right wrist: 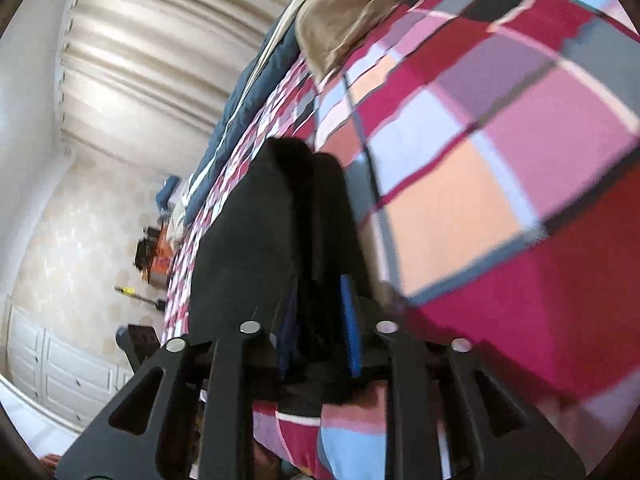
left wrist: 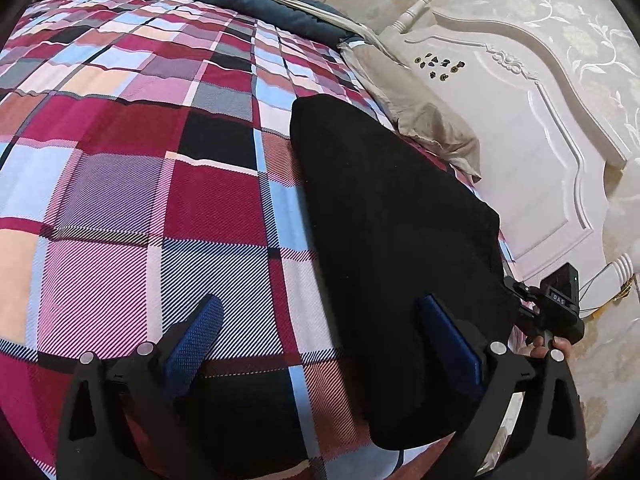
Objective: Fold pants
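While the black soft fabric pants (left wrist: 384, 240) are lying as a long folded strip on the plaid bedsheet (left wrist: 140, 160), the left gripper (left wrist: 320, 356) is hanging open; the right gripper (right wrist: 320, 332) is loosely straddling their end, further folds probably remaining.

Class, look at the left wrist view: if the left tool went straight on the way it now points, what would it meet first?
Most likely the plaid bedcover: the left tool stands open and angled down at it. The black pants lie under its right finger, so that finger may brush them first; depth is unclear.
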### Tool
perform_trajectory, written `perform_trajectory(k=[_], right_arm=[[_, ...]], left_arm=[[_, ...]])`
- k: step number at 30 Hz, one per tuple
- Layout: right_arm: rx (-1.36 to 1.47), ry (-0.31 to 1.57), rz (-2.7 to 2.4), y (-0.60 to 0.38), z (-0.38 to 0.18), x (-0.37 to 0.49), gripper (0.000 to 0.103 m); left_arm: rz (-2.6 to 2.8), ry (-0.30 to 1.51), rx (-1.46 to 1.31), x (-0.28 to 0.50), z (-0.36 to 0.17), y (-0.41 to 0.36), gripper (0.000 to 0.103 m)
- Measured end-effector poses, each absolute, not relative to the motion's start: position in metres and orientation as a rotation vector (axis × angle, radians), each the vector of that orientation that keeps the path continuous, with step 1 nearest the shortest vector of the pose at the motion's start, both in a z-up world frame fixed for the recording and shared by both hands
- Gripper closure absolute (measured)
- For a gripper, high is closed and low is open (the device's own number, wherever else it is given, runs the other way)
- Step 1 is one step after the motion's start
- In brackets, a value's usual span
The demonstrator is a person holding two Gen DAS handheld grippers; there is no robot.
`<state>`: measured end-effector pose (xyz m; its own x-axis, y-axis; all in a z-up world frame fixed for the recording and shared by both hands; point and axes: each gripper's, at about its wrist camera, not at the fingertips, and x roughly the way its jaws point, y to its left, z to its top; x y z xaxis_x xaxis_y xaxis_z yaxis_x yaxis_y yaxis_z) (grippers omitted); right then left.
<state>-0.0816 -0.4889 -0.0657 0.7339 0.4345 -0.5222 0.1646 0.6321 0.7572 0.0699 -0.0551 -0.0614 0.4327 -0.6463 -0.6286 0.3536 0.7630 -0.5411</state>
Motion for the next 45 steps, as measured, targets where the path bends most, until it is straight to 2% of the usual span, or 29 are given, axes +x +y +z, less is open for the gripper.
perform_trajectory(k=[2,4,6,14,18,25,26,27,28,29,30,31,34,45], right_arm=[[0.915,0.726,0.159,-0.493,-0.063,-0.092,0.049],[0.949,0.686,0.164,-0.496,-0.059,-0.103,0.034],[0.956,0.671,0.184,-0.492,-0.057,-0.106,0.029],[0.916,0.738,0.277,-0.453,-0.07,-0.082,0.027],[0.865,0.761,0.274,-0.44,-0.066,-0.077,0.019],[0.86,0.767,0.292,-0.439,-0.068,-0.075,0.017],[0.863,0.765,0.298,-0.441,-0.069,-0.077,0.018],[0.861,0.765,0.299,-0.441,-0.069,-0.075,0.018],[0.837,0.778,0.29,-0.44,-0.07,-0.075,0.024],[0.805,0.796,0.273,-0.437,-0.07,-0.074,0.03],[0.787,0.806,0.263,-0.437,-0.073,-0.073,0.041],[0.783,0.807,0.261,-0.436,-0.074,-0.073,0.046],[0.796,0.798,0.263,-0.437,-0.077,-0.076,0.053],[0.81,0.764,0.237,-0.432,-0.074,-0.076,0.058]], left_arm=[[-0.642,0.939,-0.366,0.069,-0.061,-0.052,0.004],[-0.641,0.948,-0.384,0.068,-0.059,-0.048,0.004],[-0.642,0.961,-0.404,0.064,-0.058,-0.045,0.004],[-0.755,1.015,-0.547,0.057,-0.064,-0.045,0.004],[-0.839,1.062,-0.639,0.059,-0.068,-0.056,0.004],[-0.861,1.069,-0.589,0.058,-0.068,-0.083,0.006],[-0.849,1.07,-0.565,0.058,-0.067,-0.087,0.007],[-0.833,1.069,-0.536,0.058,-0.065,-0.09,0.02],[-0.807,1.067,-0.494,0.057,-0.065,-0.093,0.034],[-0.784,1.072,-0.45,0.057,-0.066,-0.096,0.035],[-0.779,1.068,-0.445,0.056,-0.066,-0.096,0.037],[-0.772,1.063,-0.444,0.056,-0.066,-0.095,0.039],[-0.746,1.05,-0.398,0.053,-0.063,-0.098,0.043],[-0.701,1.006,-0.315,0.05,-0.053,-0.103,0.052]])
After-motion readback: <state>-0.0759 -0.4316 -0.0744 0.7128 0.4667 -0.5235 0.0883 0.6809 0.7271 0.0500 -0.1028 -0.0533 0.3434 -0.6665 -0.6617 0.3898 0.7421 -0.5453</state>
